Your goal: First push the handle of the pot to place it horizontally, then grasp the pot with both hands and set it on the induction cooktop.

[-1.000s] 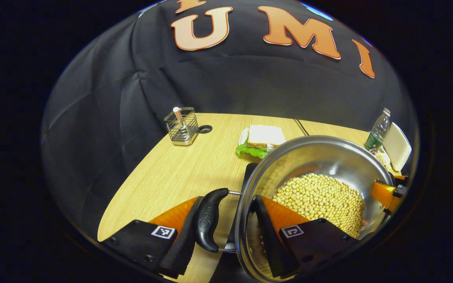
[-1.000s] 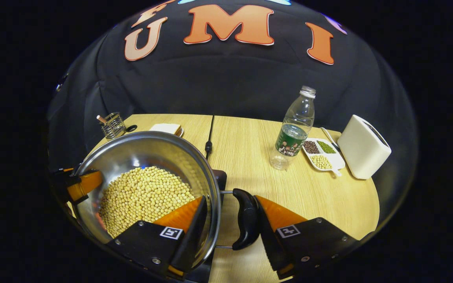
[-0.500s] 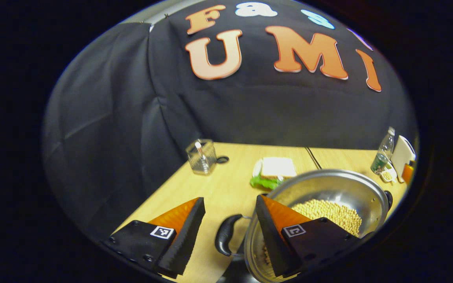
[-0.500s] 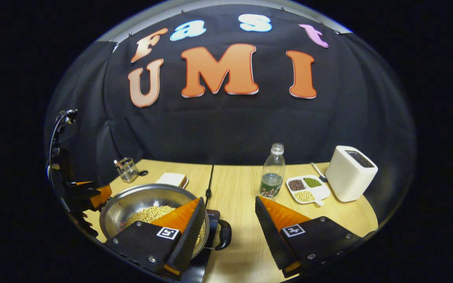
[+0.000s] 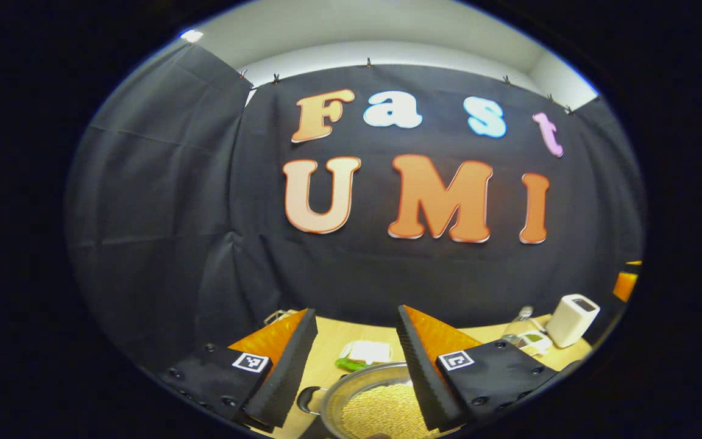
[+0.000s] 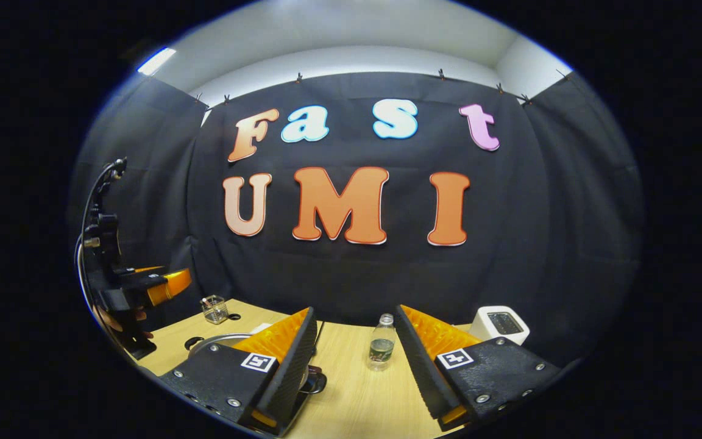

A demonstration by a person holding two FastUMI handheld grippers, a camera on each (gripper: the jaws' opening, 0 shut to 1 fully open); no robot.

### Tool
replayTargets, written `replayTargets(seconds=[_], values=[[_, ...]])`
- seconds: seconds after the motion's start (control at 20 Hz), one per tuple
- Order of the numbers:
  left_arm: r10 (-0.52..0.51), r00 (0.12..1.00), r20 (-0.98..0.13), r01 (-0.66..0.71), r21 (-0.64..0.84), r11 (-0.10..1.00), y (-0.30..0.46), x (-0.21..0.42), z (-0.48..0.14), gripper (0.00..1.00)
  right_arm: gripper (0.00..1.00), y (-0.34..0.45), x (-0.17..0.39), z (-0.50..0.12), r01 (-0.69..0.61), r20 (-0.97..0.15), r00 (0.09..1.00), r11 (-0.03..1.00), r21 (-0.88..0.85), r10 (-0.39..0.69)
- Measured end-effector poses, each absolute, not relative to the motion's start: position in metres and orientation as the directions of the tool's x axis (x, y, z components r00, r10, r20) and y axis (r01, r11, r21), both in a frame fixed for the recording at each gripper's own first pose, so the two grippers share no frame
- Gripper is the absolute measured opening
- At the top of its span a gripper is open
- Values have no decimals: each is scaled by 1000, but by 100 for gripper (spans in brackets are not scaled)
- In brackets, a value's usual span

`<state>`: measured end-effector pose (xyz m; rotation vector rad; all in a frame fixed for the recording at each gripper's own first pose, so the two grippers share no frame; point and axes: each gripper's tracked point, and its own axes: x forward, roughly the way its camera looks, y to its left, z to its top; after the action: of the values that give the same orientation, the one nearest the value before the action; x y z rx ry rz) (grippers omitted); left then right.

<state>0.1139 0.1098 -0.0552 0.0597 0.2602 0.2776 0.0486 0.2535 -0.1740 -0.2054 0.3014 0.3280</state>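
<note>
Pulling clear, I see the pot of soybeans (image 5: 370, 407) resting below my left hand-held gripper (image 5: 351, 366), apparently on the cooktop. Both gripper jaws stand apart, empty; right hand-held gripper (image 6: 351, 366) too. I'd retreat straight up, avoiding the handles. Half a second ago both hung lower, nearer the pot.

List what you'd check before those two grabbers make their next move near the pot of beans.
1. Left gripper jaws apart, empty: ok.
2. Right gripper jaws apart, empty: ok.
3. Pot upright, beans inside: ok.
4. Pot handle sticking out sideways: ok.
5. What the pot rests on: cannot tell, hidden from both views.
6. Bottle upright, apart from the pot: ok.
</note>
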Motion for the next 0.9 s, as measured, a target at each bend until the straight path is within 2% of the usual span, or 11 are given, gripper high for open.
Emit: replayTargets(seconds=[0.05,0.15,0.3,0.4,0.45,0.5,0.55,0.65,0.7,0.9], values=[[258,941,-218,-245,82,966,100,111,-40,89,81,250,43,-161,-347,-301,909,923,-164,288],[208,962,-176,-198,68,978,76,104,-7,89,82,241,33,-136,-357,-266,914,918,-174,305],[181,978,-106,-175,62,983,56,88,36,95,87,226,20,-124,-378,-279,905,909,-179,321],[150,986,-78,-147,41,988,44,80,56,93,90,216,20,-99,-362,-237,919,914,-184,316],[120,990,-67,-118,37,992,36,79,67,87,96,208,19,-85,-350,-210,927,918,-185,312],[91,995,-51,-89,42,995,28,79,77,87,97,204,19,-73,-344,-188,931,922,-179,312],[86,996,-30,-85,52,995,30,76,89,88,93,202,17,-63,-346,-173,932,922,-172,317],[91,996,-9,-91,68,994,29,70,106,90,94,194,14,-45,-347,-150,934,925,-154,325],[87,996,4,-87,63,994,25,67,114,92,97,192,15,-34,-345,-129,936,927,-148,328],[71,995,65,-75,65,995,10,59,130,93,94,188,13,-4,-315,-44,949,940,-129,312]])
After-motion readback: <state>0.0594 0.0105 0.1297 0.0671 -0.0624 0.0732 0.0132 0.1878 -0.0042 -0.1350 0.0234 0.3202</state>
